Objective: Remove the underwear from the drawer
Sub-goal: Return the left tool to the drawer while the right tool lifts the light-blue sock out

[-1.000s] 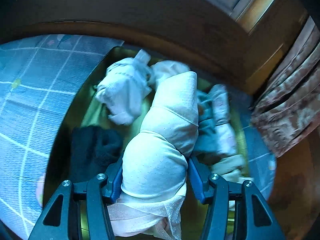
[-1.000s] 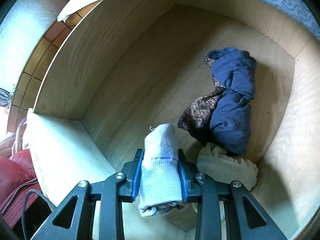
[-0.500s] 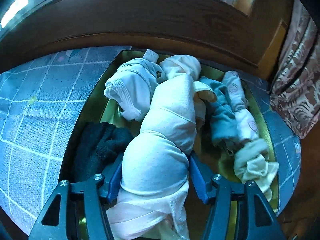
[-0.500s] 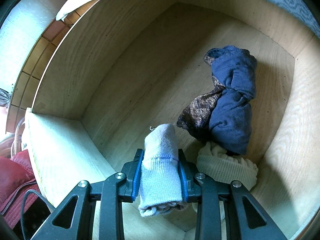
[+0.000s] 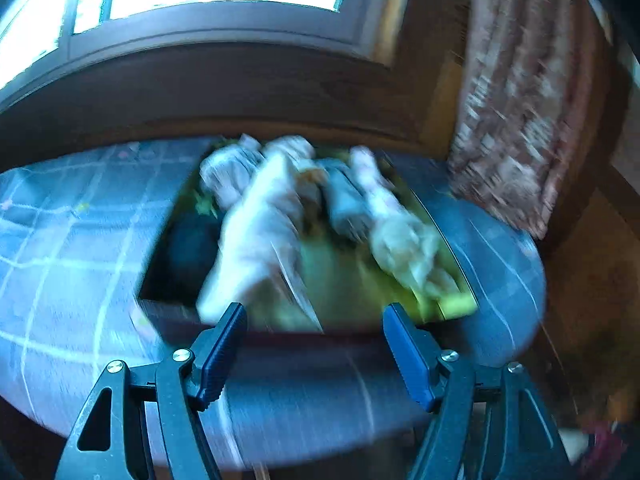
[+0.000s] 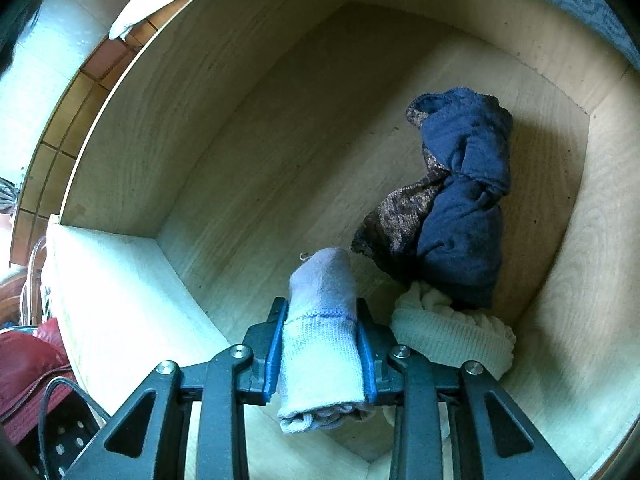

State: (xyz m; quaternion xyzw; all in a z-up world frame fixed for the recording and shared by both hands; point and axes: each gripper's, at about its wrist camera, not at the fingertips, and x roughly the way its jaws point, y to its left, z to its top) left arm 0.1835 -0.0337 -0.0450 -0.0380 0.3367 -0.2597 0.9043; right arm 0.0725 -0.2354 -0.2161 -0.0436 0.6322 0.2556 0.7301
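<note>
A pale grey rolled garment [image 6: 320, 320] sits clamped in the right tongs [image 6: 322, 344], low inside the wooden drawer [image 6: 240, 128] — a navy bundle [image 6: 464, 200] and a cream knit [image 6: 452, 336] lie just beside it. The left tongs [image 5: 316, 344] are opening, nothing between them — a blurred white roll [image 5: 256, 240] lies in the green tray [image 5: 456, 304] just beyond.

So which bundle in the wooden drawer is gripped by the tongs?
The pale grey-blue knit roll, pinched between the right tongs. The navy bundle and cream knit lie loose beside it.
</note>
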